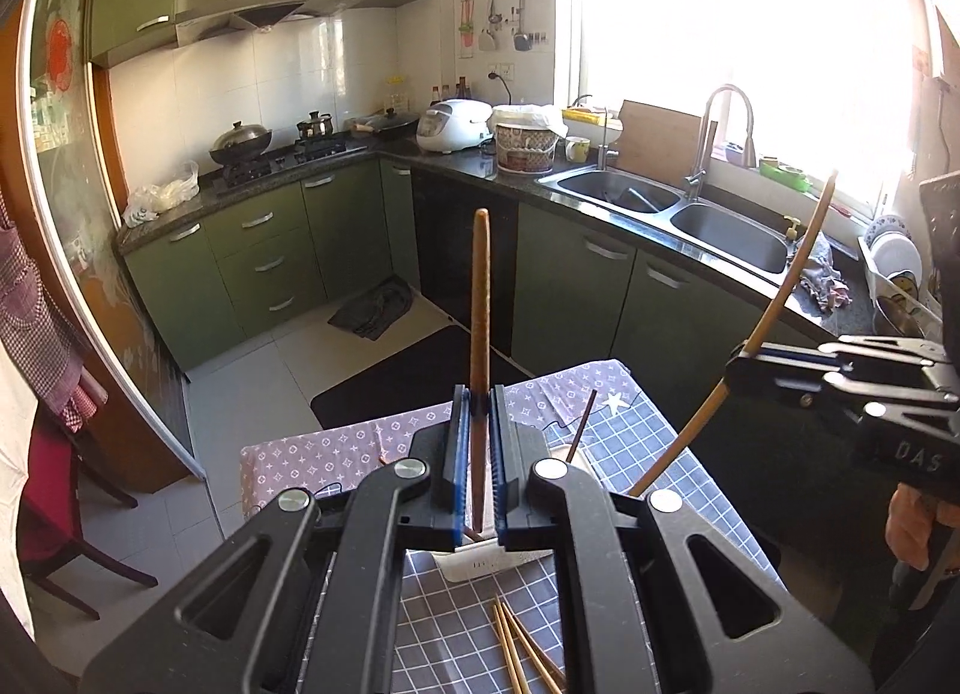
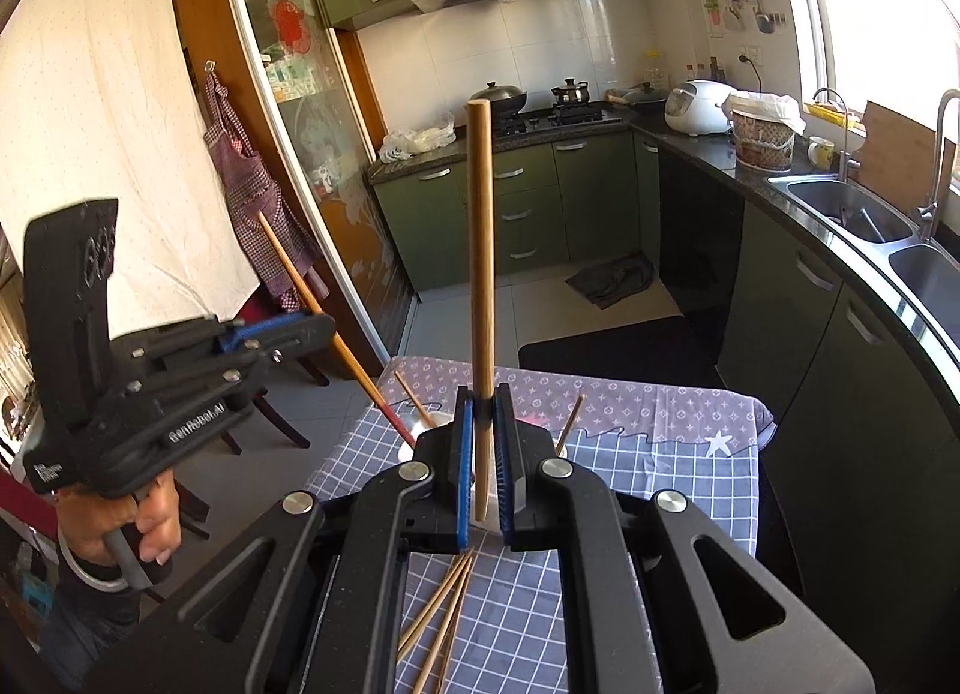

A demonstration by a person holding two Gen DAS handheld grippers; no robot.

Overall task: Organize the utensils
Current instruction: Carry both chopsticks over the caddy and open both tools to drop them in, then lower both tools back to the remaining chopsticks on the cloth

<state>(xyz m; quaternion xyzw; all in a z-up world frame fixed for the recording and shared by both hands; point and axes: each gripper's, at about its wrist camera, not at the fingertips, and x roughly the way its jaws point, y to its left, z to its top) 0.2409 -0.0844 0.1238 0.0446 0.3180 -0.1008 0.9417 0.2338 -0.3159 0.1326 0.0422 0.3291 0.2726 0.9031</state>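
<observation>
Black linkage arms fill the foreground of each wrist view. Clamped between the left gripper's point(image 1: 478, 454) narrow jaws, a dark brown chopstick point(image 1: 480, 298) stands nearly upright, tip away from the camera; the right gripper point(image 2: 485, 454) pinches a paler chopstick point(image 2: 482, 250) the same way, above the checked tablecloth point(image 2: 648, 472). Loose chopsticks point(image 2: 444, 610) lie fanned on the cloth beneath. Only the right view shows "GenRobot.AI" on the left gripper's side and the hand point(image 2: 129, 520) gripping it; the left view reads "DAS" on the right one.
</observation>
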